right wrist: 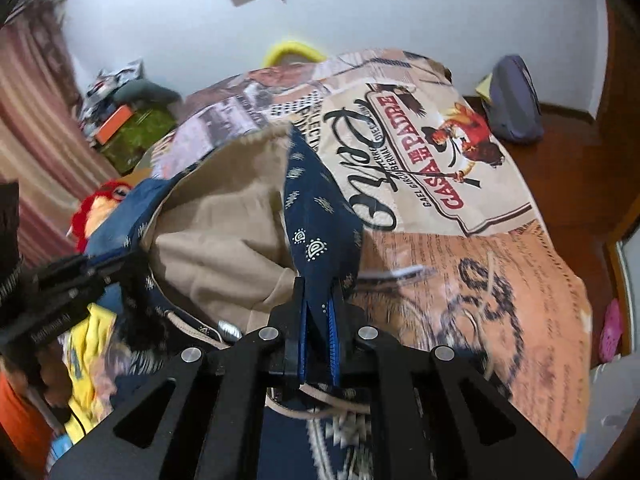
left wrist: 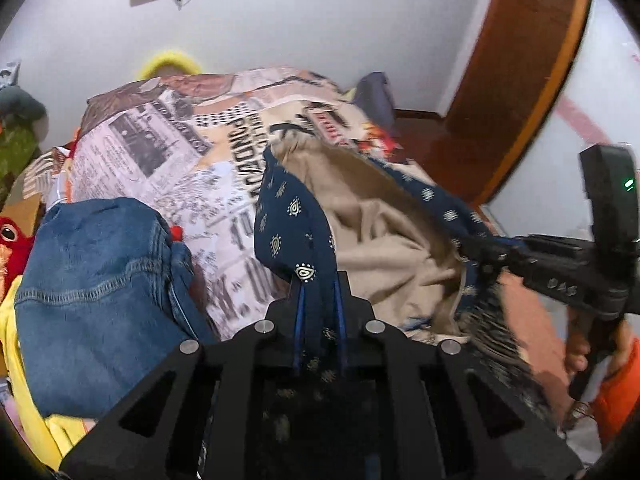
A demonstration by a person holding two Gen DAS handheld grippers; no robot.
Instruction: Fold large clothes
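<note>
- The left tool (left wrist: 318, 280) is clenched on one edge of the navy patterned garment (left wrist: 294, 216).
- The right tool (right wrist: 318, 288) grips another edge, probably to spread the garment above the bed (right wrist: 500, 280) for folding.

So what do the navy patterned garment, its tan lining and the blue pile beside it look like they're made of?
Navy patterned garment: thin woven cloth, probably cotton, matte, draping softly. Tan lining: plain soft matte fabric, creased; fibre unclear. Blue pile: denim, judging by faded weave and pale stitched seams.
</note>
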